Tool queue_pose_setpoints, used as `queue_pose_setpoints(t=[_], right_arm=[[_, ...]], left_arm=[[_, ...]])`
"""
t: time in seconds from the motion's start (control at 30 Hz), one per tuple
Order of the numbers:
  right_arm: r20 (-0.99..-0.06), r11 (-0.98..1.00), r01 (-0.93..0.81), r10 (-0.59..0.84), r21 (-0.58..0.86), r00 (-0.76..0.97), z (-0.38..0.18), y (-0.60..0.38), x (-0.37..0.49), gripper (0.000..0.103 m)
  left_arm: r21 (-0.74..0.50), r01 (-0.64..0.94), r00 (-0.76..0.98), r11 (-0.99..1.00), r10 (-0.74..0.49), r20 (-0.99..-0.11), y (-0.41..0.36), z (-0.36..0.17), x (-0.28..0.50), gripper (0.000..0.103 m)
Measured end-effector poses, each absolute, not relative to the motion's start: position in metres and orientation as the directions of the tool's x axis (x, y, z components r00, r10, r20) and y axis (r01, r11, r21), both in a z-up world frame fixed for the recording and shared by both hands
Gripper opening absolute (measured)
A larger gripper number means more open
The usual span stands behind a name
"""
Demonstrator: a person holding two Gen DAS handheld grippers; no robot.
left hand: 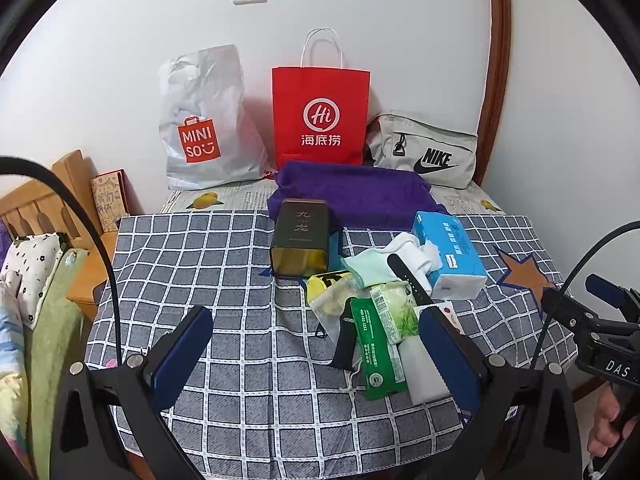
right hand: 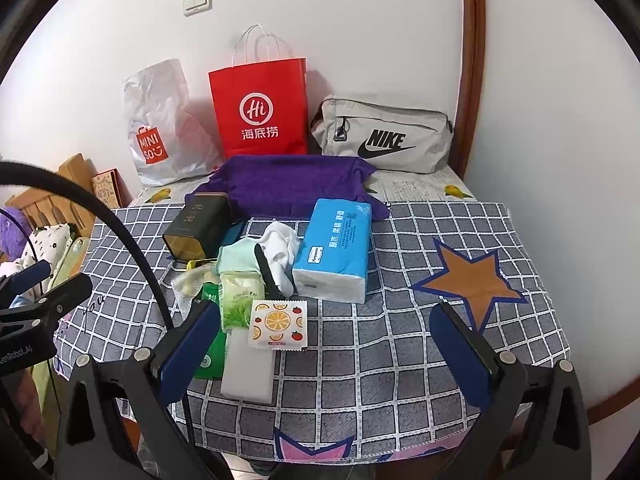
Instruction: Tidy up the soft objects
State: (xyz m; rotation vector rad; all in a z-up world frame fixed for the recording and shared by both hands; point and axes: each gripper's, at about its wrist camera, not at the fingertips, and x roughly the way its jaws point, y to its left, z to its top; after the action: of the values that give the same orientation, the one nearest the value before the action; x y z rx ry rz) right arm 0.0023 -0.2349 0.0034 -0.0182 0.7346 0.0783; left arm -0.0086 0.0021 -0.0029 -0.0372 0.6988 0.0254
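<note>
I see the purple towel [right hand: 288, 188] crumpled mid-frame, blue tissue pack [right hand: 336, 248] lying flat below it, white sock [right hand: 282, 248] bunched at its left.

**Table layout as I see it**

Along the far wall I read, left to right: plastic bag [right hand: 160, 136], paper bag [right hand: 260, 116], pouch [right hand: 384, 140]. A folded towel [right hand: 288, 188] lies just before them. Nearer, the tin [right hand: 196, 228] sits left of the tissue pack [right hand: 336, 252], socks [right hand: 280, 248] between.

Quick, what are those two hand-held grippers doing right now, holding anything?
Left hand-held gripper: open, holding nothing.
Right hand-held gripper: open, holding nothing.
</note>
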Motion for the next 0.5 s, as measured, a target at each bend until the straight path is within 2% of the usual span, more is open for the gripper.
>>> queue_pose_setpoints(t=[0.5], right_arm=[[-0.65,0.996,-0.088,0.079,0.019,0.756,0.016,-0.233,-0.002,0.103]], left_arm=[[-0.025,-0.023,0.767,0.999,0.001,-0.642,0.004,0.0,-0.01,0.103]])
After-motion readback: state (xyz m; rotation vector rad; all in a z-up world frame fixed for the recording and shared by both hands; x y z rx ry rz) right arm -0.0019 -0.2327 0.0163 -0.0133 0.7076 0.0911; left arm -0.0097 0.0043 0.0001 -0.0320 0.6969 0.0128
